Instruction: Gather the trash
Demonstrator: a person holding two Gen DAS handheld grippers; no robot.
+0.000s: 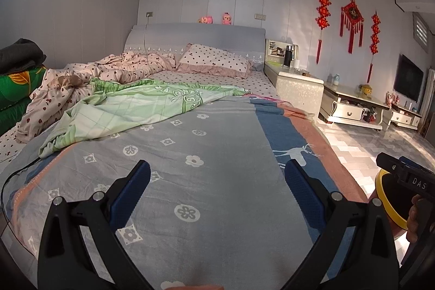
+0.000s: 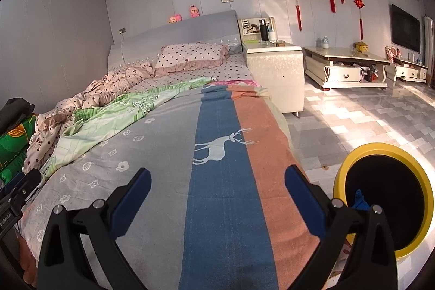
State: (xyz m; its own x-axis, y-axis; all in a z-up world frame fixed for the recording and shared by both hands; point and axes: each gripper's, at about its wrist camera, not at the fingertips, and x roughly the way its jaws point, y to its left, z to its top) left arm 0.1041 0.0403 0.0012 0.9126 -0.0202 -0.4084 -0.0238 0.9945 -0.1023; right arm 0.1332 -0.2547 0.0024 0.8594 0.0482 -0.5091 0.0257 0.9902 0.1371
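My left gripper (image 1: 218, 177) stands open over the foot of the bed, nothing between its blue pads (image 1: 136, 189). My right gripper (image 2: 217, 178) is open and empty too, above the blue and orange stripes of the deer blanket (image 2: 223, 143). To its right a yellow trash bin (image 2: 380, 147) with a black inside stands on the floor beside the bed; a crumpled blue scrap (image 2: 359, 200) lies inside it. In the left wrist view the bin (image 1: 382, 188) shows at the right edge, behind the right gripper (image 1: 394, 163) and a hand (image 1: 416, 211).
The bed (image 1: 206, 154) carries a grey flowered sheet, a rumpled green quilt (image 1: 130, 105) and a pink dotted duvet (image 1: 127, 67). A white nightstand (image 2: 274, 67) and a low cabinet (image 2: 345, 67) stand along the right. Tiled floor (image 2: 353, 121) lies beside the bed, with a small brown speck (image 2: 323, 168).
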